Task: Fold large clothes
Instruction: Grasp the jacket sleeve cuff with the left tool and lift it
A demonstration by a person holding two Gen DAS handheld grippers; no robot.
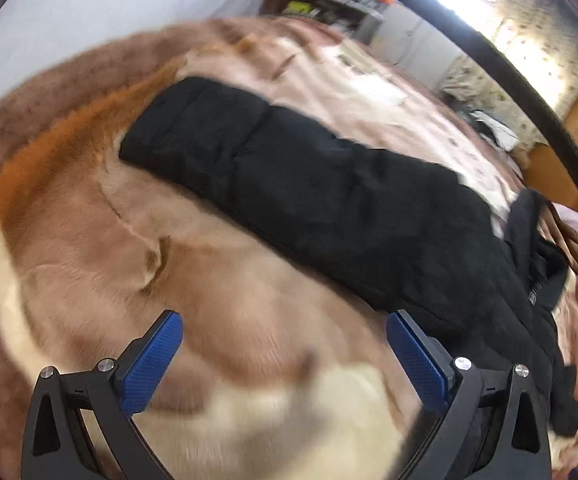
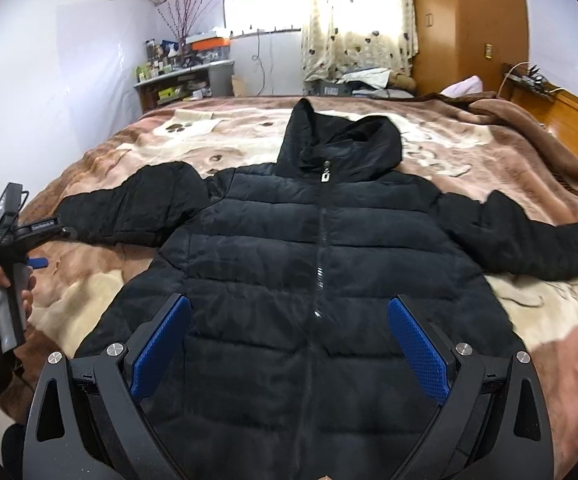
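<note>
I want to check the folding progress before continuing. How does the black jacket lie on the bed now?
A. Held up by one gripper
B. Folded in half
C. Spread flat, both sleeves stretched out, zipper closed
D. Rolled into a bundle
C: the black jacket lies flat on the blanket, both sleeves spread outward, zipper closed.

My left claw (image 1: 285, 356) hangs over the bed's plush blanket (image 1: 217, 264), its two blue-padded fingers (image 1: 151, 362) spread wide with nothing between them. Under the gap lies tan and cream fur print, blurred. The black puffer jacket's sleeve (image 1: 289, 172) stretches flat across the blanket ahead of me, from the cuff at upper left toward the jacket body at the right edge. My right-hand finger sits just beside its lower edge. A cluttered shelf (image 1: 329, 4) stands against the far wall.
</note>
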